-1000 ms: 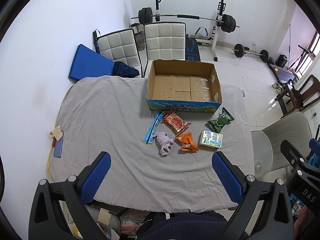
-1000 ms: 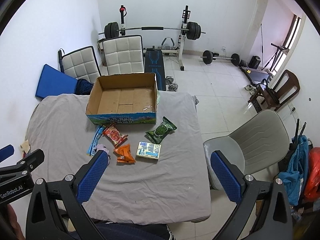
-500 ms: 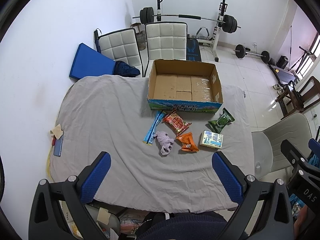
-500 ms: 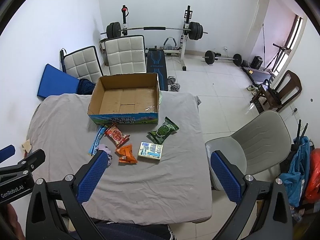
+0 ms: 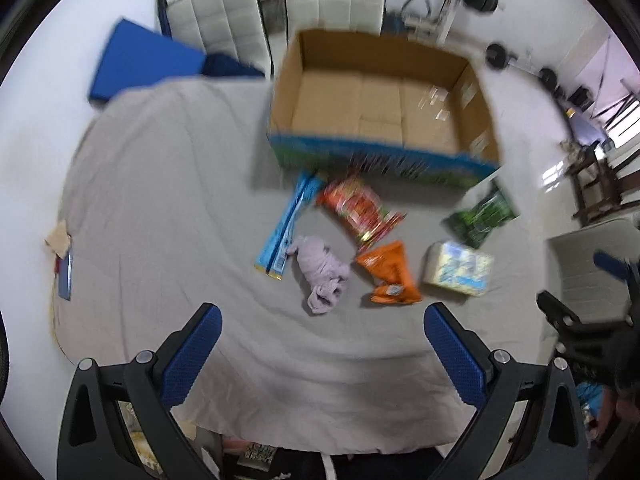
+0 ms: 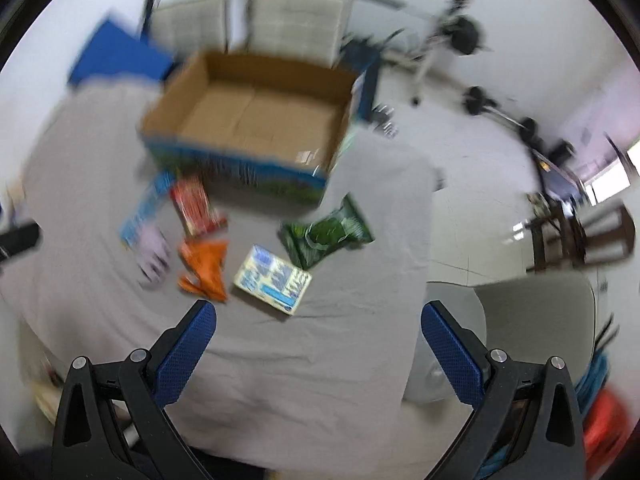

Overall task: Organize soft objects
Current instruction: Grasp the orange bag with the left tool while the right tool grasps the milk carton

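An open cardboard box (image 5: 384, 96) stands at the far side of the grey-clothed table (image 5: 168, 200); it also shows in the right wrist view (image 6: 256, 116). In front of it lie a blue stick pack (image 5: 288, 228), a red snack bag (image 5: 356, 208), a lilac cloth (image 5: 322, 274), an orange packet (image 5: 388, 274), a tissue pack (image 5: 458, 268) and a green bag (image 5: 480, 216). My left gripper (image 5: 320, 344) is open and empty, above the table's near part. My right gripper (image 6: 316, 340) is open and empty, near the tissue pack (image 6: 274, 280) and green bag (image 6: 326, 236).
A phone and a paper scrap (image 5: 62, 256) lie at the table's left edge. Two white chairs (image 5: 280, 12) and a blue mat (image 5: 140, 60) stand behind the table. A grey chair (image 6: 520, 328) stands to the right. Gym weights (image 6: 460, 40) are at the back.
Both grippers have moved forward and down toward the table, so the objects look larger and the view is blurred. Both stay open. The objects have not moved.
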A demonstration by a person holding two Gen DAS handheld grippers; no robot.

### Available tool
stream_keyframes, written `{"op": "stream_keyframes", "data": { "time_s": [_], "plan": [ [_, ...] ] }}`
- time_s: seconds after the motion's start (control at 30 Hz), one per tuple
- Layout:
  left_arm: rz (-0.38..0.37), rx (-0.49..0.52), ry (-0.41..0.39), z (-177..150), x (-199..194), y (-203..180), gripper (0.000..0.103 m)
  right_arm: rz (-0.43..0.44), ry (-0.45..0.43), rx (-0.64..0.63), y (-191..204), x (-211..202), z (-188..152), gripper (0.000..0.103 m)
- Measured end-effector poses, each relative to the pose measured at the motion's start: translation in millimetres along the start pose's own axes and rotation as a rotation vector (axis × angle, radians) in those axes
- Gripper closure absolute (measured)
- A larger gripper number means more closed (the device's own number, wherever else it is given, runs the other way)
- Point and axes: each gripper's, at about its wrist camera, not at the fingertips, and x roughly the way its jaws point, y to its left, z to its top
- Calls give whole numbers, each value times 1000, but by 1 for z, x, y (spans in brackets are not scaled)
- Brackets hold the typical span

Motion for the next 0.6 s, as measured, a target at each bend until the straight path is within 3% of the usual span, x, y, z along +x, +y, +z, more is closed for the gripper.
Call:
{"op": "stream_keyframes", "data": {
  "time_s": [0.2, 0.4, 0.43, 0.47, 0.5, 0.6],
  "plan": [
    [-18, -96, 177, -7, 86, 10, 0, 68, 158, -261, 42, 131, 19, 0],
    [-36, -162, 246, -18, 125, 10, 0, 141, 223, -434, 77, 190, 25, 3],
    [-44, -164, 257, -19, 129, 9, 0, 119, 242, -414, 77, 200, 26, 7],
    [-52, -166, 264, -19, 132, 7, 0, 129, 266, -373, 73, 207, 25, 19],
    [-59, -168, 267, -19, 134, 5, 0, 136, 271, -335, 69, 210, 25, 20],
    [-86, -164, 262, -14, 140, -4, 0, 208, 351, -33, 33, 218, 19, 24]
  ]
}}
